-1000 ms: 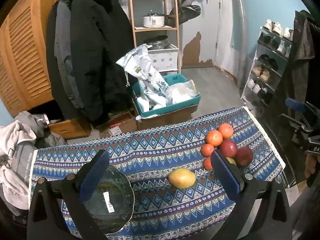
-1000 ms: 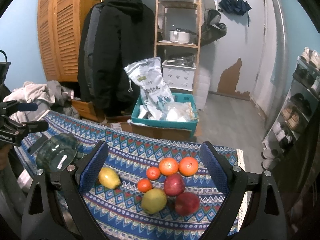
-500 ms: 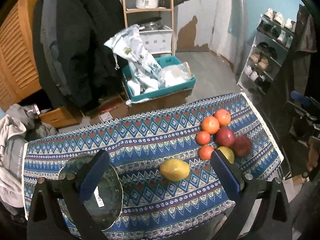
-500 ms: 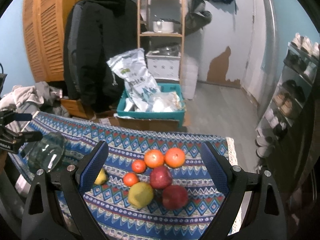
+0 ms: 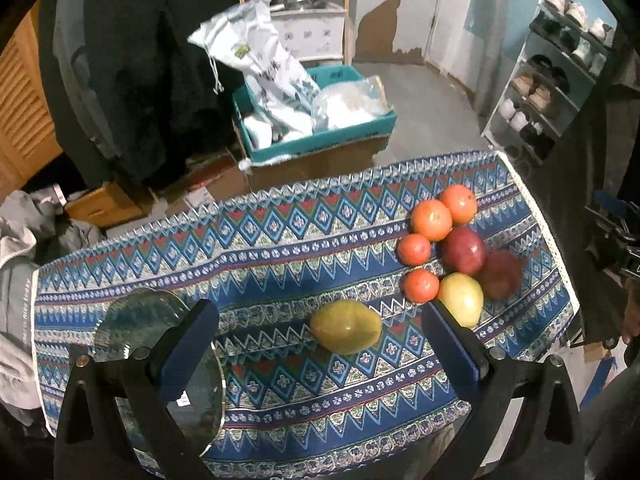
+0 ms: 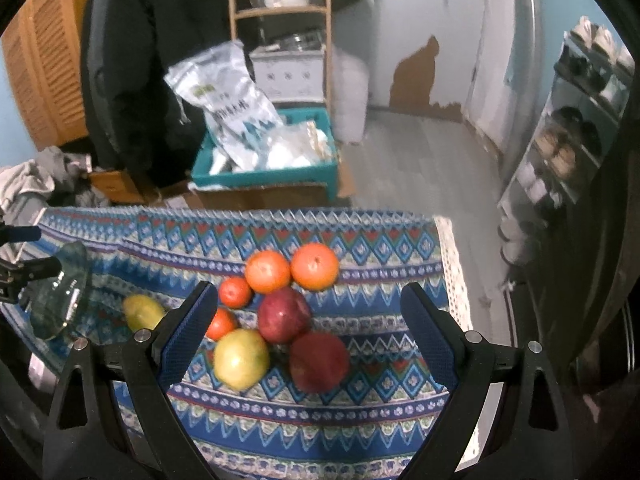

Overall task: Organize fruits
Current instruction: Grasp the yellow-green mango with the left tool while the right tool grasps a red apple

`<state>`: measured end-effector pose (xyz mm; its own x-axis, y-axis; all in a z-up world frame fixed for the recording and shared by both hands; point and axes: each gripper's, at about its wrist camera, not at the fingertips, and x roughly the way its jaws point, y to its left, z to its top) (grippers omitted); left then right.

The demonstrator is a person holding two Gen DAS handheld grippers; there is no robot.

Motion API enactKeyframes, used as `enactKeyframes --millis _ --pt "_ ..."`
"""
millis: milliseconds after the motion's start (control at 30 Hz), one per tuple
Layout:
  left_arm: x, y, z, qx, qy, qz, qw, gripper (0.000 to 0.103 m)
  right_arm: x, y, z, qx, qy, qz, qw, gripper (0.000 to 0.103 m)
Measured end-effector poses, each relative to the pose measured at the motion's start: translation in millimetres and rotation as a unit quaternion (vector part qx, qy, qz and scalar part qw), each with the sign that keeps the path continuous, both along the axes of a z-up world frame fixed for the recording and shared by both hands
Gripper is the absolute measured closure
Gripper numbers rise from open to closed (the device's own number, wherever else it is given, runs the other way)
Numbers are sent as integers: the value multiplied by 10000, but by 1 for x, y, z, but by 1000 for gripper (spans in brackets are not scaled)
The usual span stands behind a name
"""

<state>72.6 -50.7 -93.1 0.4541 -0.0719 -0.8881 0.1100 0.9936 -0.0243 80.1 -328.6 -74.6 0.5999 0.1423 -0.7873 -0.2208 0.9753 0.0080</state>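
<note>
Left gripper (image 5: 320, 344): we see its jaws spread wide, holding nothing, raised above the near part of the cloth (image 5: 280, 392).
Mango (image 5: 346, 332): it lies alone on the cloth, between the left fingers as we look along them and closer to the right one (not touched by either).
Plate (image 5: 136, 320): a glass plate lies on the cloth's left end; the left finger (image 5: 192, 344) overlaps it in the left view, and a small white sticker shows on it.
Right gripper (image 6: 308, 336): we find it wide open too, empty, hanging over the fruit cluster.
Cluster: two oranges (image 6: 292, 270) sit at the far side, two smaller tangerines (image 6: 235, 292) to their left, one of them half hidden behind the right gripper's left finger (image 6: 188, 332).
Apples: a red apple (image 6: 284, 316) sits at the middle, a darker apple (image 6: 318, 362) nearer us and blurred.
Yellow fruit (image 6: 240, 358): it rests just beside the red apple, near the left finger's inner face (we cannot tell its kind).
Spacing: the mango lies apart from the cluster, between it and the plate.
Behind: a teal crate (image 5: 320, 140) with white bags stands on the floor beyond the table.
</note>
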Motion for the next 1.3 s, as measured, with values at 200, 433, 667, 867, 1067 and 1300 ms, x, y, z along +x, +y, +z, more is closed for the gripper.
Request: enactKeyframes --millis 200,433,667,867,1067,1300 --pt "12 -1 -34 -176 466 18 9988 1 10 -7 -31 -144 397 -46 9991 12" --pt "25 -6 -63 -175 715 38 9973 1 24 -13 -70 -164 964 -87 9952 12" --pt "35 -18 -95 -59 1000 -150 9949 1 33 -13 -103 -277 1452 5 9890 12" --pt "42 -24 -122 -8 1293 -250 9913 1 37 -13 -121 -310 1701 87 9849 12" --pt "46 -27 -141 -56 1479 -279 9886 1 44 -17 -138 -11 2001 33 9798 12" --pt "48 -31 -164 -47 1724 -281 9846 1 51 -19 -160 200 2274 -31 9736 16"
